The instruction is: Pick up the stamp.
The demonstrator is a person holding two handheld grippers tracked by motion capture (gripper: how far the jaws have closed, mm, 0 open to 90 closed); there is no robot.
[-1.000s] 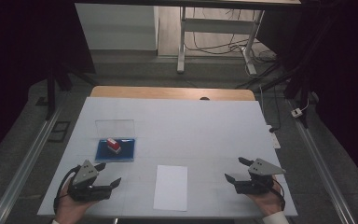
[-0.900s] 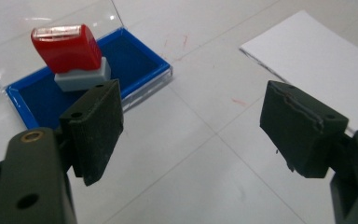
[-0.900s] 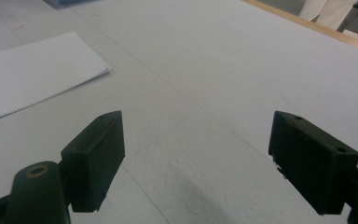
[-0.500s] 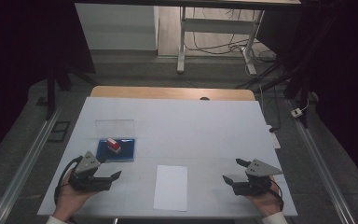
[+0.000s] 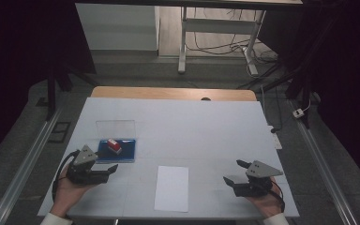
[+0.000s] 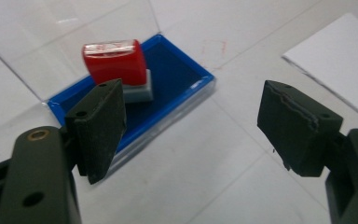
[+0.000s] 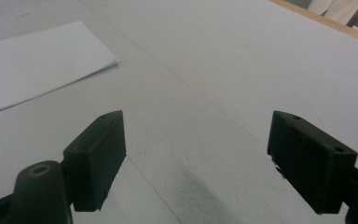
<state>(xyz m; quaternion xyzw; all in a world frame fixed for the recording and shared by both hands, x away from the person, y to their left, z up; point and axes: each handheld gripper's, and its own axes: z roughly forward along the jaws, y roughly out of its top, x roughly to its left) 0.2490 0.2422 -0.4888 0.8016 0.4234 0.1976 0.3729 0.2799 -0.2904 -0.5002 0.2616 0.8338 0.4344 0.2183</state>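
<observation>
A red stamp [image 5: 114, 146] stands upright in a blue ink pad tray [image 5: 127, 153] at the left of the white table, with the tray's clear lid [image 5: 116, 128] lying open behind it. My left gripper [image 5: 108, 171] is open just in front of the tray, nothing between its jaws. In the left gripper view the red stamp [image 6: 116, 63] rises behind my left gripper's [image 6: 191, 126] left jaw, on the blue tray [image 6: 182, 77]. A white paper sheet [image 5: 171, 188] lies front centre. My right gripper [image 5: 232, 171] is open to the right of the paper and holds nothing.
The table's wooden far edge [image 5: 173, 93] runs across the back. Metal rails [image 5: 26, 168] flank both sides. In the right gripper view the paper sheet [image 7: 37, 60] lies at upper left, with bare table ahead of my right gripper [image 7: 196, 154].
My left gripper has moved forward, away from the person and closer to the ink pad tray. The right gripper has barely shifted.
</observation>
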